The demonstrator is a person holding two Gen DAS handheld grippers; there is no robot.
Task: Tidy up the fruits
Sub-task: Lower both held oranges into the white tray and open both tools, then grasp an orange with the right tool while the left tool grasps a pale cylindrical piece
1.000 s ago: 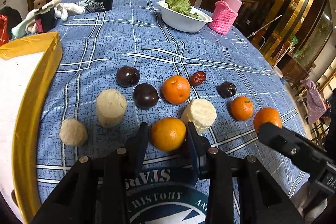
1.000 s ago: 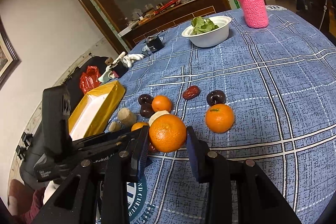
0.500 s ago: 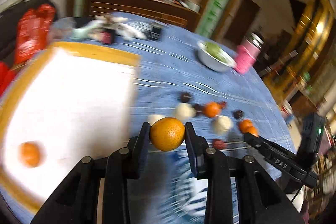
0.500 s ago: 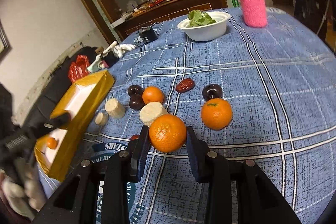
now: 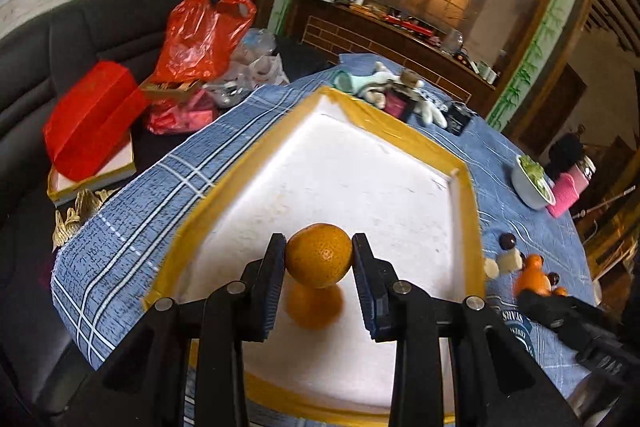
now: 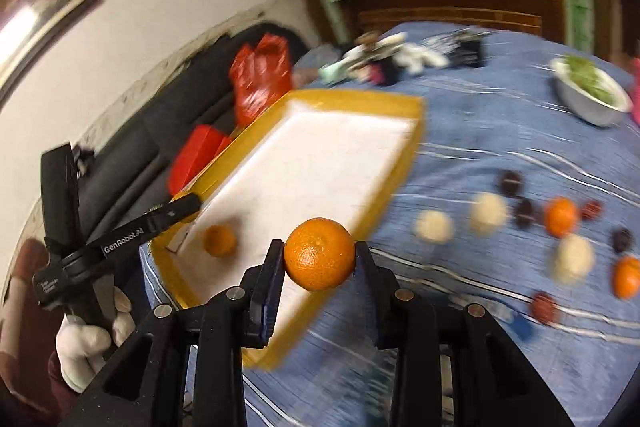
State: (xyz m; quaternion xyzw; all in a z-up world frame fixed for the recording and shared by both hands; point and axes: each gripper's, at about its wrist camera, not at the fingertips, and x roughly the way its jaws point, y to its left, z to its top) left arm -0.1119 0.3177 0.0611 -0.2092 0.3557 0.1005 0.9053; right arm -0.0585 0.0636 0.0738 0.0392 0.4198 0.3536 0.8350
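Note:
My left gripper (image 5: 319, 263) is shut on an orange (image 5: 319, 255) and holds it above the white tray with yellow rim (image 5: 466, 211). A second orange (image 5: 314, 305) lies in the tray just below it; it also shows in the right wrist view (image 6: 219, 240). My right gripper (image 6: 320, 263) is shut on another orange (image 6: 320, 254), held over the tray's near corner (image 6: 408, 155). Loose oranges (image 6: 561, 215), dark plums (image 6: 511, 183), banana pieces (image 6: 434, 227) and red dates (image 6: 544, 308) lie on the blue cloth to the right.
A white bowl of greens (image 6: 590, 93) and a pink knitted bottle (image 5: 564, 189) stand far right. Red bags (image 5: 200, 35) and a red box (image 5: 92, 119) sit on the black sofa beyond the table edge. Small clutter (image 5: 400, 95) lies behind the tray.
Both grippers lifted their oranges off the cloth and swung left to the tray. The left one now hangs over the tray, above the orange lying there.

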